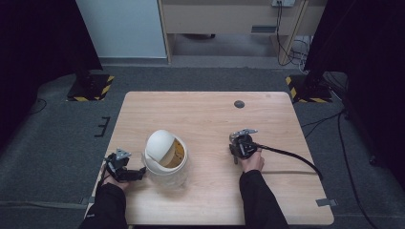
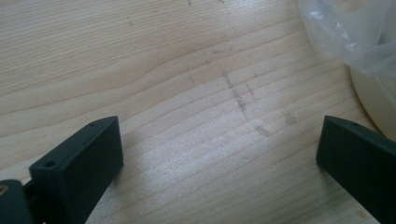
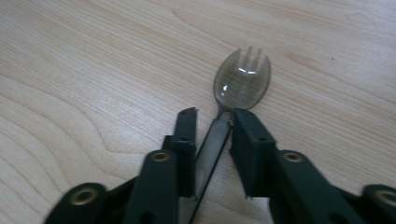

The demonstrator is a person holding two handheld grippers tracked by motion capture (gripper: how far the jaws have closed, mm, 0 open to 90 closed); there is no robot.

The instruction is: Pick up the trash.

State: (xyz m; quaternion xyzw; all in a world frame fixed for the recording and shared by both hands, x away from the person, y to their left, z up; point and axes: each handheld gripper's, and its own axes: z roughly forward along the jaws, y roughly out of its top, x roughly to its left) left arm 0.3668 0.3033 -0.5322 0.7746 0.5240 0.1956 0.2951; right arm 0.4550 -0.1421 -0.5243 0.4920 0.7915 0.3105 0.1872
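A see-through grey plastic spork lies on the wooden table, its tines pointing away from my right gripper. That gripper's jaws are drawn in on the spork's handle, which runs slantwise between them. In the high view my right gripper sits low on the table, right of centre. A white bin with a swing lid and a clear plastic liner stands at front left. My left gripper is just left of the bin, jaws wide apart over bare wood, open.
A dark round cable hole sits near the table's far edge. My right gripper's black cable trails across the table to the right. Two stand bases with yellow-black stripes rest on the floor beyond the far corners.
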